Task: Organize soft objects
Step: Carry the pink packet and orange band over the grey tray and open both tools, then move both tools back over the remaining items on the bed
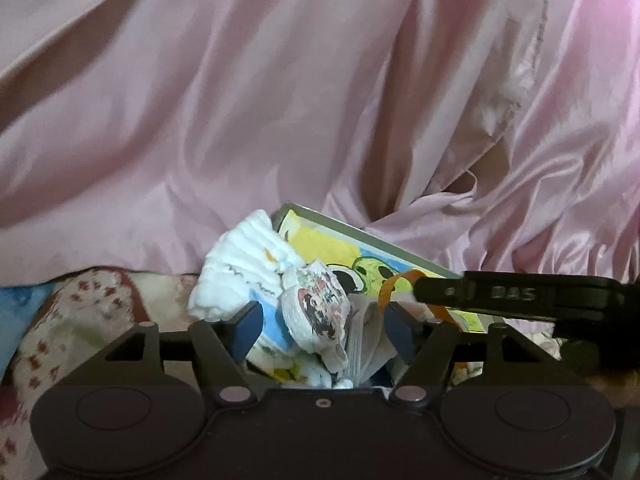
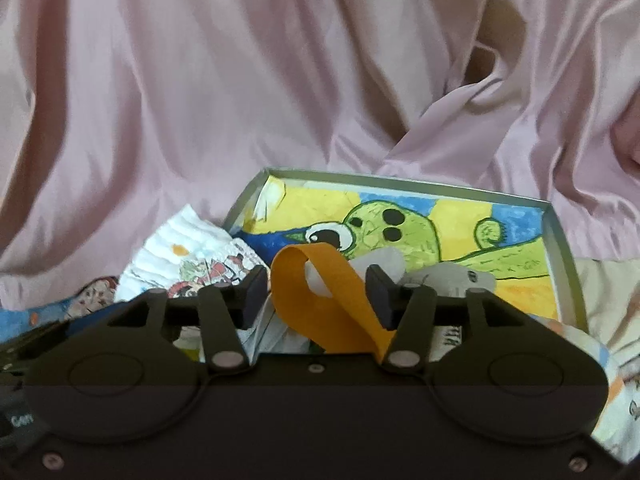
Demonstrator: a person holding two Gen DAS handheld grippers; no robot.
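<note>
- The left claw (image 1: 322,320) stands partly open; its dark blue pads (image 1: 250,326) sit either side of a rolled printed diaper (image 1: 316,306) without pressing on it, so it grips nothing.
- The right claw (image 2: 318,294) is also partly open, with an orange strap loop (image 2: 320,292) rising between its pads, apparently untouched by them.
- In the left wrist view the right claw's black finger reaches in from the right edge over the tray.
- Just beyond both claws lies a shallow grey-rimmed tray (image 2: 560,264), its floor showing a green cartoon figure on yellow and blue.
- A ribbed white diaper (image 1: 240,264) leans on the tray's left edge, touching the rolled one.
- Grey-white soft pieces (image 2: 448,278) lie inside the tray.
- A patterned blanket (image 1: 80,300) lies to the left.
- Pink satin fabric (image 1: 280,100) drapes behind everything.
</note>
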